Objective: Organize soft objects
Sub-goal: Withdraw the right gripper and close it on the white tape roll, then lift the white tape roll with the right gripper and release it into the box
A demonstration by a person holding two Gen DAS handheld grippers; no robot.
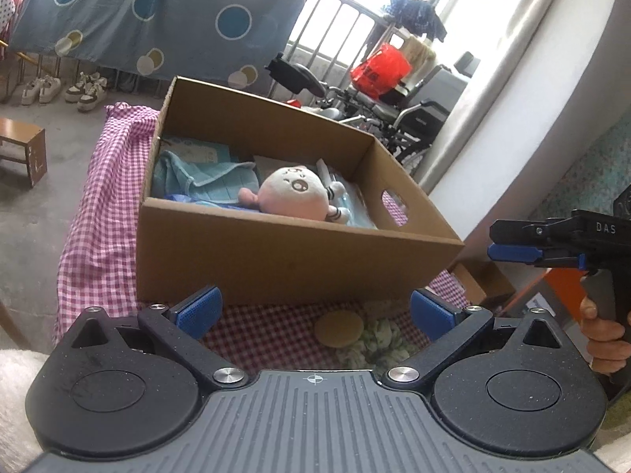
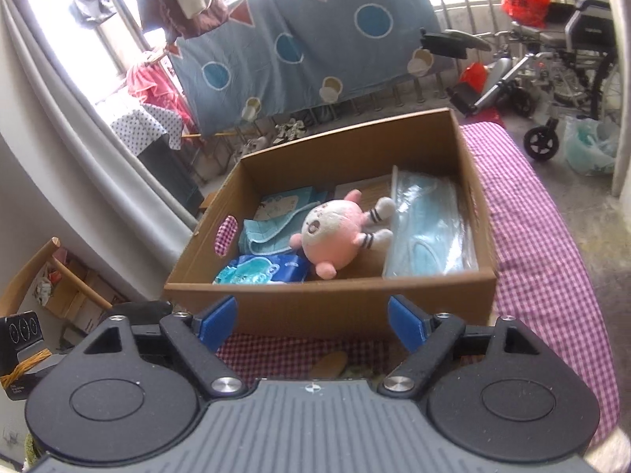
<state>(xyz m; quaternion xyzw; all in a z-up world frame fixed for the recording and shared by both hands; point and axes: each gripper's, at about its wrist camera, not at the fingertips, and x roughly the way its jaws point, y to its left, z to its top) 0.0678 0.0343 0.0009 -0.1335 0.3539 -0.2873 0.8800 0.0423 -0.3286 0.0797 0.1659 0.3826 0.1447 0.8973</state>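
a cardboard box [image 1: 276,260] stands on a pink-and-white checked cloth [image 1: 98,213], open at the top. inside lies a pink plush toy [image 1: 292,193] w/ a white face, about in the middle of the box, on its back. next to it on one side is a folded light-blue towel [image 1: 201,181], and on the other side a clear pack of blue face masks [image 2: 430,232] leaning along the box wall. a blue wet-wipes pack [image 2: 260,272] is in the near corner under the toy's arm.

the left gripper [image 1: 315,309] hangs in front of the box, its blue pads spread wide, nothing between them. below it, on the cloth just before the box, lie a round beige sponge [image 1: 339,329] and a greenish-white scrunchie [image 1: 378,339], touching each other.

the right gripper [image 2: 313,321] is also in front of the box, a bit above the rim, jaws spread wide and empty. in the left view it shows at the right edge, held by a hand [image 1: 603,335] on its grip.

behind the box are a wheelchair [image 2: 568,63] and a blue blanket [image 2: 315,43] w/ circles, hung over a rail.
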